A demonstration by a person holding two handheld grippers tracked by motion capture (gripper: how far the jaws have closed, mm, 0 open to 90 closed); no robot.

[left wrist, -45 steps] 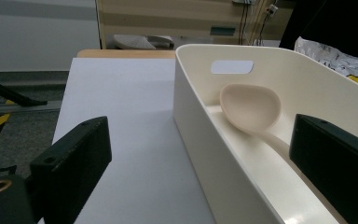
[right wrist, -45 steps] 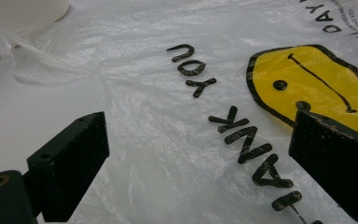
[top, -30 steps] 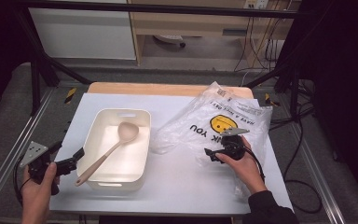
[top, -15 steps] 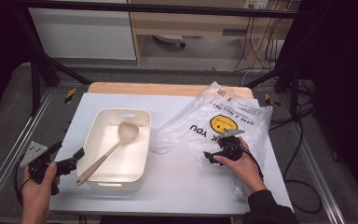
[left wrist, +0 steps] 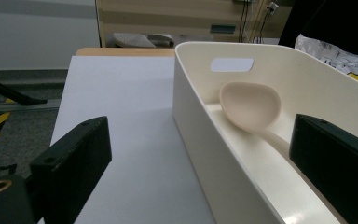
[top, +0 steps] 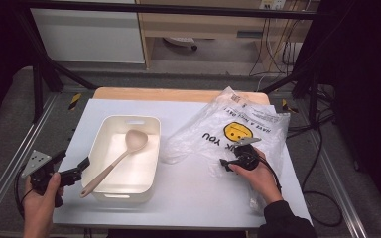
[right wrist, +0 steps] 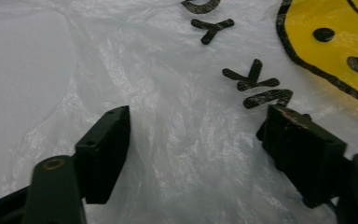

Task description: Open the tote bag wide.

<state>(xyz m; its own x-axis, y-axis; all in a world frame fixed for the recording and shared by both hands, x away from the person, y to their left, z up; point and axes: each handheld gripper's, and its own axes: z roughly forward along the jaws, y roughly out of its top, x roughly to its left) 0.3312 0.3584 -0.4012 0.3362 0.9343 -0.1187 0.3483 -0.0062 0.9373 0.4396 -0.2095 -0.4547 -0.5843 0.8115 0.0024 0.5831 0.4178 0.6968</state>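
Observation:
A clear plastic bag (top: pixel 238 124) with a yellow smiley face and black lettering lies crumpled on the table's right half. My right gripper (top: pixel 226 163) rests on the bag's near edge, pointing left. Its jaws have just been closing and still stand apart, with loose film of the bag (right wrist: pixel 177 70) between them and the pads not pressing on it (right wrist: pixel 198 126). A cream tub (top: pixel 129 120) at centre left holds a beige spoon (top: pixel 124 153). My left gripper (top: pixel 82 167) is open at the tub's near left corner. In the left gripper view (left wrist: pixel 200 135) its jaws straddle the tub's wall (left wrist: pixel 205 140), and the spoon's bowl (left wrist: pixel 250 105) lies ahead.
A white sheet (top: pixel 193 198) covers the table, with a wooden strip (top: pixel 178 94) at the far edge. Metal frame rails (top: pixel 10 163) run along both sides. Cables (top: pixel 322 163) trail over the floor on the right.
My right hand has crept slightly left on the bag and its jaws look a little narrower. The left hand, tub and spoon have not moved.

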